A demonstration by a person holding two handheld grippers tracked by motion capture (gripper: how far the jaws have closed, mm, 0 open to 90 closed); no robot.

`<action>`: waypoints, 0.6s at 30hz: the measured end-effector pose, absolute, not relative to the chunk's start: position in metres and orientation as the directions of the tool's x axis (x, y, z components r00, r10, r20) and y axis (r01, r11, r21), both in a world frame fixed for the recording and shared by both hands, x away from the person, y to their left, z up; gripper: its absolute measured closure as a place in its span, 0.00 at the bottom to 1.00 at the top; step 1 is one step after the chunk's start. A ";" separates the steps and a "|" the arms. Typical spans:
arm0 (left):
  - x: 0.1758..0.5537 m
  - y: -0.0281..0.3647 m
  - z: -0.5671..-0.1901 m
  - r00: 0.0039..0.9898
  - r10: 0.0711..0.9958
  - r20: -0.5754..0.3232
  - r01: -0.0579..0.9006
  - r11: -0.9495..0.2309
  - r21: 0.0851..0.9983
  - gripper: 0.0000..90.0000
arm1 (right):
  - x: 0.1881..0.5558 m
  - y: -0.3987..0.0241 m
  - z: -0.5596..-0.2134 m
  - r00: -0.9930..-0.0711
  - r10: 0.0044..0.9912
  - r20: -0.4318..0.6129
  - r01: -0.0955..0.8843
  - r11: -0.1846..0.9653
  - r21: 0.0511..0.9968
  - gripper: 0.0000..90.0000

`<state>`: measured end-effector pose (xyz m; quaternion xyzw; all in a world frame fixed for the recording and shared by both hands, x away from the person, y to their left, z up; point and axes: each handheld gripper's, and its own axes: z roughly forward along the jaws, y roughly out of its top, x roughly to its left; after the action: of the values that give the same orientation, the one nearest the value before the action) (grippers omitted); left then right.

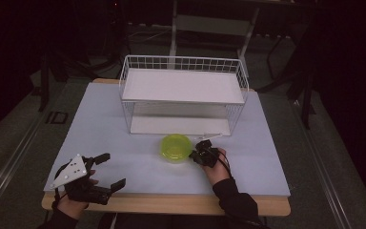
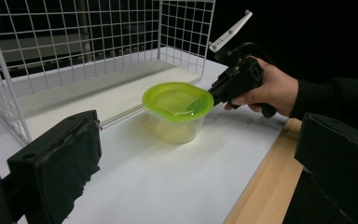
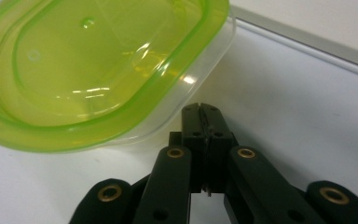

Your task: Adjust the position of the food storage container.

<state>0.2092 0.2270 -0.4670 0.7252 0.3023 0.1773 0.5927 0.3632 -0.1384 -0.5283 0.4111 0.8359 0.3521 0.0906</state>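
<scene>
Your green-lidded container [image 1: 176, 148] stands upright on the white worktop [image 1: 124, 143], just in front of the wire shelf rack [image 1: 183, 93] and near the middle of the rack's open front. It is a clear tub with a translucent green lid seated on top; in the left gripper view it [image 2: 178, 109] sits close to the edge of the rack's bottom board [image 2: 121, 91]. Your right gripper [image 1: 201, 153] is at the container's right side, its tip right up against the tub wall below the lid rim; whether it actually touches cannot be told. In the right gripper view its jaws are pressed together with nothing between them, pointing at the container [image 3: 102, 70] just beneath the lid edge. Your right hand [image 1: 217, 167] wraps the gripper body, and from the left gripper view the right gripper [image 2: 213, 92] meets the lid's far rim. Your left gripper [image 1: 106, 169] rests well away from the container, toward the worktop's front left corner, with its jaws spread wide and empty. The rack's upper shelf [image 1: 183, 86] stands directly behind the container.
</scene>
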 end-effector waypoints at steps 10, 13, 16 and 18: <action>0.209 0.227 -0.467 0.754 0.649 -0.099 0.227 -0.116 0.967 0.01 | 0.362 -0.137 -0.525 -0.661 0.743 0.105 0.599 0.438 0.670 0.94; 0.209 0.227 -0.467 0.754 0.649 -0.099 0.228 -0.117 0.967 0.01 | 0.361 -0.143 -0.520 -0.666 0.743 0.066 0.578 0.459 0.675 0.89; 0.209 0.227 -0.467 0.755 0.648 -0.097 0.227 -0.120 0.966 0.01 | 0.358 -0.151 -0.513 -0.664 0.746 0.056 0.575 0.461 0.676 0.79; 0.209 0.226 -0.467 0.755 0.648 -0.098 0.229 -0.120 0.966 0.01 | 0.354 -0.158 -0.509 -0.663 0.747 0.040 0.564 0.464 0.683 0.74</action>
<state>0.2090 0.2261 -0.4672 0.7271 0.3016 0.1776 0.5907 0.3544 -0.1578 -0.5095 0.3879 0.8450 0.3429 0.1339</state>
